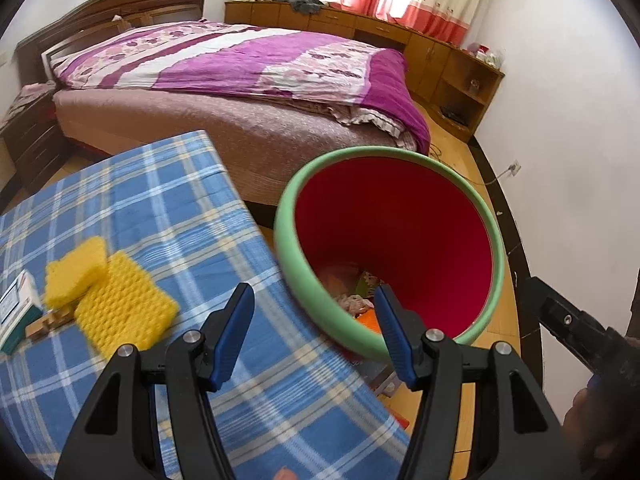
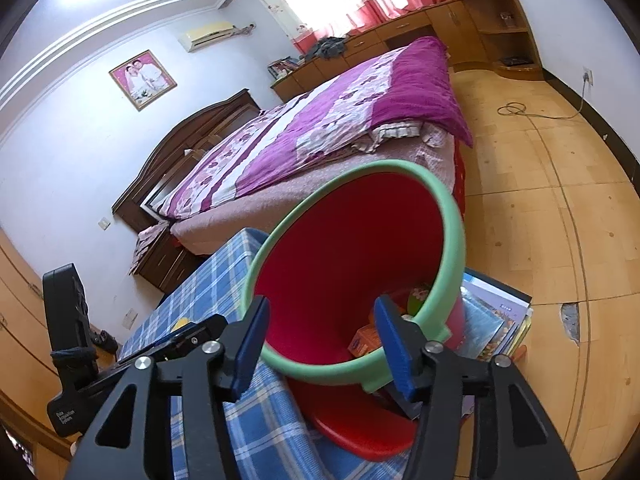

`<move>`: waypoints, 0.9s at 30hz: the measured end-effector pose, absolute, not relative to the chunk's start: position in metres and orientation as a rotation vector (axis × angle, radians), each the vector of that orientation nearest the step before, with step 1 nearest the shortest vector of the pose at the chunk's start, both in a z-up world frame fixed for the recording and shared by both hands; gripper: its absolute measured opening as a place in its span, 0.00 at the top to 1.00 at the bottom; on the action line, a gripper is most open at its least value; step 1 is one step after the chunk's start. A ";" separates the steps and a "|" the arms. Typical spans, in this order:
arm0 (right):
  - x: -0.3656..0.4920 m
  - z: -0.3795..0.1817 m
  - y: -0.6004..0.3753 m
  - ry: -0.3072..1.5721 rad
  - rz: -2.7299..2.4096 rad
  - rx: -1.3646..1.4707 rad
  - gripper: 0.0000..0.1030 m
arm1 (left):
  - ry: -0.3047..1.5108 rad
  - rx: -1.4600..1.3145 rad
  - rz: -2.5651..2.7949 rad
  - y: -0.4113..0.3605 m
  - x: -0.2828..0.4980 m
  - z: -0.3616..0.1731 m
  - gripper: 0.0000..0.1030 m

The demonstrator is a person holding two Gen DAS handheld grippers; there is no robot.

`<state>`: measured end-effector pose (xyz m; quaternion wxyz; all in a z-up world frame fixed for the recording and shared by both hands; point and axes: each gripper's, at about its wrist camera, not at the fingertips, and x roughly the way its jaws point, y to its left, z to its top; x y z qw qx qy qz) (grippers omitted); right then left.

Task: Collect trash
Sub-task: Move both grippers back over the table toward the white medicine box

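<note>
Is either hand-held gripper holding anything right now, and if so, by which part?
Nothing is held. The left hand-held gripper and right hand-held gripper both stand open and empty by the red bin, which already holds trash.

A bin (image 1: 394,240) stands on the floor (image 2: 540,200) just beside the table (image 1: 168,216), with the bed (image 1: 248,80) behind both and a cabinet run (image 1: 432,48) along the far wall. On the table lie two sponges (image 1: 104,280), touching, with a box (image 1: 18,308) to their left. Scraps (image 2: 370,338) lie in the bin's bottom; books (image 2: 496,320) are stacked just right of it.
</note>
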<state>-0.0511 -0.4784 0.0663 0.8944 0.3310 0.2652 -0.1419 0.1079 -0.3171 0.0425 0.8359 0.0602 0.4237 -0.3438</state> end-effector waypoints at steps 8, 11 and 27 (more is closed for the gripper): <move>-0.049 0.070 -0.454 0.562 -0.258 0.664 0.37 | 0.874 0.094 -0.679 -0.280 0.106 0.054 0.40; -0.047 0.072 -0.443 0.567 -0.244 0.651 0.37 | 0.866 0.080 -0.661 -0.265 0.106 0.057 0.40; -0.027 0.073 -0.387 0.619 -0.169 0.591 0.32 | 0.841 0.012 -0.504 -0.171 0.118 0.061 0.39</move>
